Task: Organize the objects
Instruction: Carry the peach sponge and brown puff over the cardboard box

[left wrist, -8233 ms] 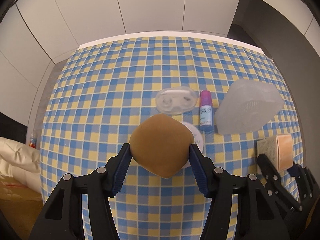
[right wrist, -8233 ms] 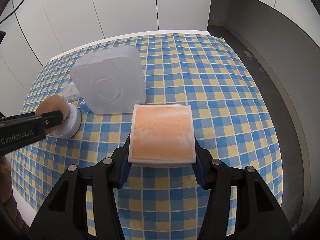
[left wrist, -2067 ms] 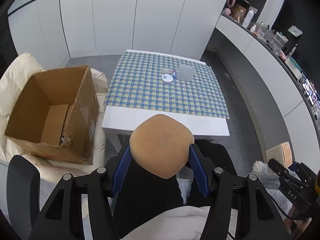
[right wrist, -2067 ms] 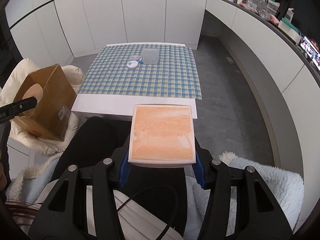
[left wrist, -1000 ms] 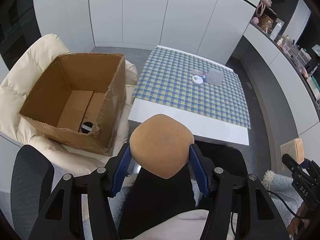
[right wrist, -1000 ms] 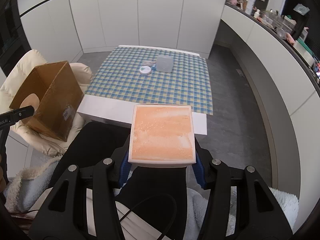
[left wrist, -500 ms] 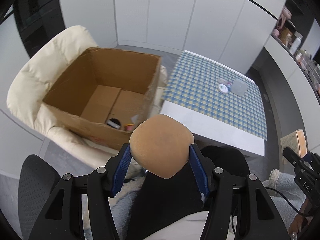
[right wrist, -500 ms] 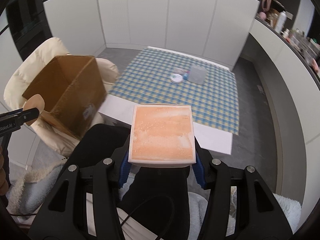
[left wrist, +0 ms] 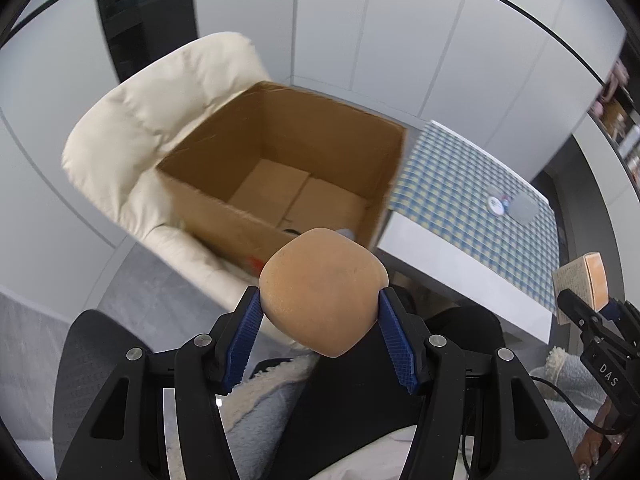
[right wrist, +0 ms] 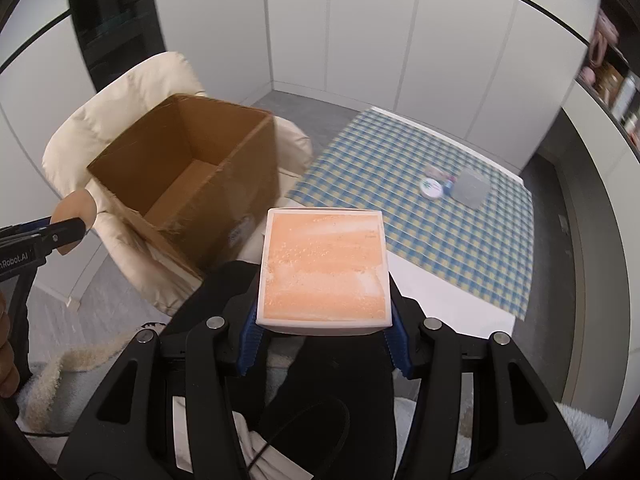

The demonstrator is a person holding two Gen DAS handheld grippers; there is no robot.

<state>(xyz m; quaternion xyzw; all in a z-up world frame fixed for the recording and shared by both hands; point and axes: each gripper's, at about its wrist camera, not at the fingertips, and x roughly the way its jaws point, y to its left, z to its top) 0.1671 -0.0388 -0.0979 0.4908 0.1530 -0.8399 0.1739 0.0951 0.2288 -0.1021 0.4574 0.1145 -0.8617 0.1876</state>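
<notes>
Left wrist view | your left gripper (left wrist: pixel 320 312) clamps tan sponge (left wrist: pixel 323 291); cardboard box (left wrist: pixel 280 168) lies open just ahead-left | right gripper (right wrist: pixel 322 332) clamps orange block (right wrist: pixel 324 268), farther from box.

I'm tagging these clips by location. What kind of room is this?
Probably a home living or dining room: a table with a blue and yellow checked cloth, a cream padded armchair holding a cardboard box, and plain white wall cabinets.

Black left gripper (left wrist: pixel 322 330) and right gripper (right wrist: pixel 322 338), ribbed blue fingers (left wrist: pixel 242 334), silver screws; person perhaps in dark trousers
</notes>
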